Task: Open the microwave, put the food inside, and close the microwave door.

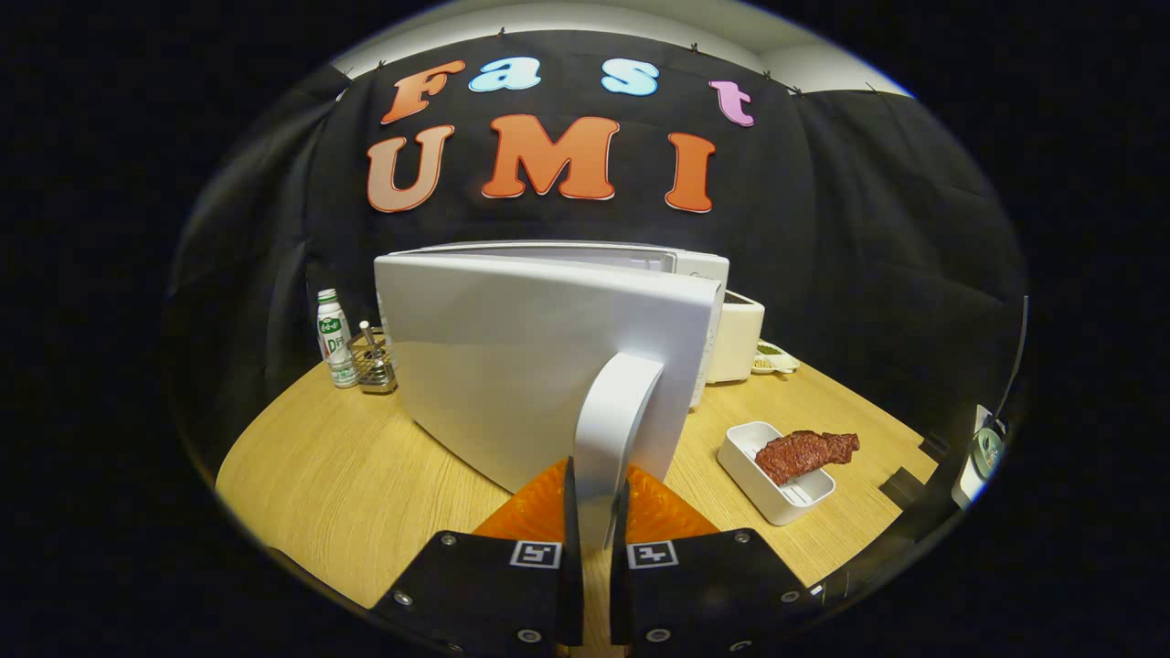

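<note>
Gripper point(596, 498) clamped on door handle point(614, 420), microwave door point(539, 356) part-open — could slip off handle if pulled off-arc.

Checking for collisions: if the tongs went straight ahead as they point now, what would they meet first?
The tongs are shut on the door handle; straight ahead, the microwave door itself would probably come first.
</note>
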Demonstrator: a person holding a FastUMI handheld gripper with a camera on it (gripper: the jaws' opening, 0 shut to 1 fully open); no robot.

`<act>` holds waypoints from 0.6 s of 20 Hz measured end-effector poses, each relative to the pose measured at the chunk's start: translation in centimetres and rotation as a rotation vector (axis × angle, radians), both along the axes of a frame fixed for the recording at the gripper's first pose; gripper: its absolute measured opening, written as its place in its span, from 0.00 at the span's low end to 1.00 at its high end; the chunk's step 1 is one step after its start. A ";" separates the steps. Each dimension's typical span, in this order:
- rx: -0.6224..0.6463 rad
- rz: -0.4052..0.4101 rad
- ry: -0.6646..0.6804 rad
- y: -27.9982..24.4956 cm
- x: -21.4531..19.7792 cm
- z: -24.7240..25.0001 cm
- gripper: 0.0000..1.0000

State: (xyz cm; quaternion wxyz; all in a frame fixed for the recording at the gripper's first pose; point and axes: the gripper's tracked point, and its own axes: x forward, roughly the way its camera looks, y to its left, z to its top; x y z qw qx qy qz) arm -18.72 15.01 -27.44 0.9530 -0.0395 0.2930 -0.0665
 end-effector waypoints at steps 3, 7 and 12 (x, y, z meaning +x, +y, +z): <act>-0.016 0.044 -0.013 2.6 -1.7 0.5 0.12; -0.032 0.180 0.000 7.1 -4.2 0.9 0.12; -0.020 0.422 0.030 13.7 -6.8 1.4 0.11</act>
